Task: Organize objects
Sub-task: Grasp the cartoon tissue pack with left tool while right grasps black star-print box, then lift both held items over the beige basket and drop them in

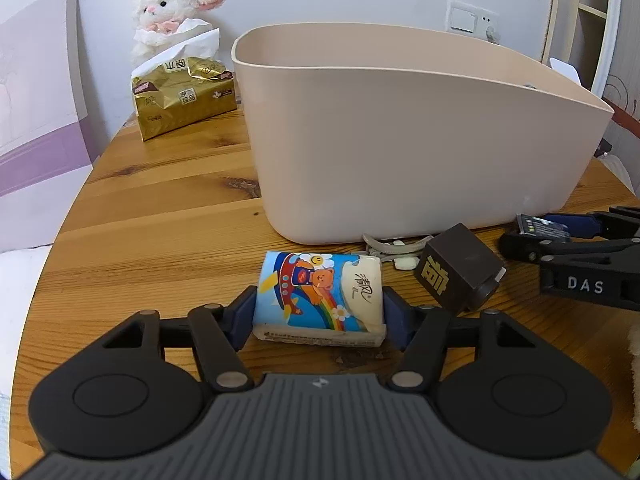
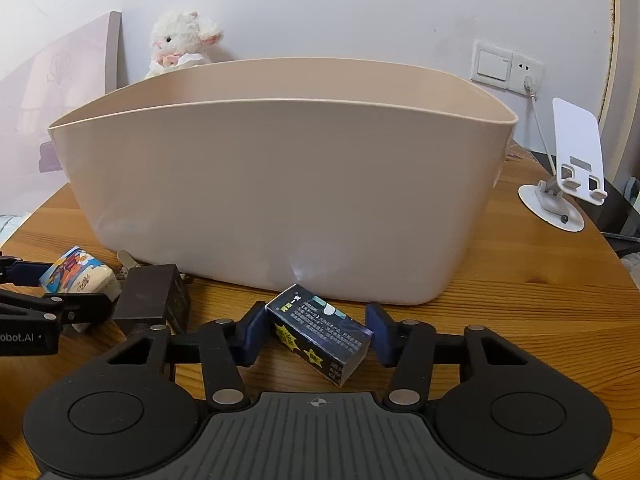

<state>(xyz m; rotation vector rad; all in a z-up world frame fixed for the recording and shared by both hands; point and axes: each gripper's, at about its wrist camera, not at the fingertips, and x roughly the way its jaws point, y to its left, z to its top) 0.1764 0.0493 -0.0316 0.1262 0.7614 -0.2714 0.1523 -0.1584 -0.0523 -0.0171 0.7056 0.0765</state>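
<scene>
In the left wrist view, the left hand-held gripper (image 1: 319, 320) is seen closed onto a small tissue pack (image 1: 320, 294) printed with a cartoon bear; both blue pads are pressed against the pack's sides, and the pack rests on the wooden counter (image 1: 160, 208). A beige bin (image 1: 400, 140) is placed at 12 o'clock from the pack, near it. A dark cube (image 1: 456, 270) with a gold character lies at 3 o'clock, just beside the right pad, with a pale clip partly hidden behind it. The right hand-held gripper (image 1: 544, 232) enters from 3 o'clock around a dark box. At 10 o'clock a gold tissue package (image 1: 184, 98) and a white plush lamb (image 1: 172, 12) stand against the wall.

In the right wrist view, the right hand-held gripper (image 2: 316, 332) is set wide around a dark carton (image 2: 320, 334) lying askew on the counter; the left pad touches its upper end, while the right pad appears just at its far corner, contact uncertain. The bin (image 2: 280, 200) fills 12 o'clock. The cube (image 2: 152, 298) and tissue pack (image 2: 78, 276) are seen at 9 o'clock, with the left hand-held gripper (image 2: 60, 300) there. A white phone stand (image 2: 568, 172) is placed at 2 o'clock, below a wall socket (image 2: 506, 66).
</scene>
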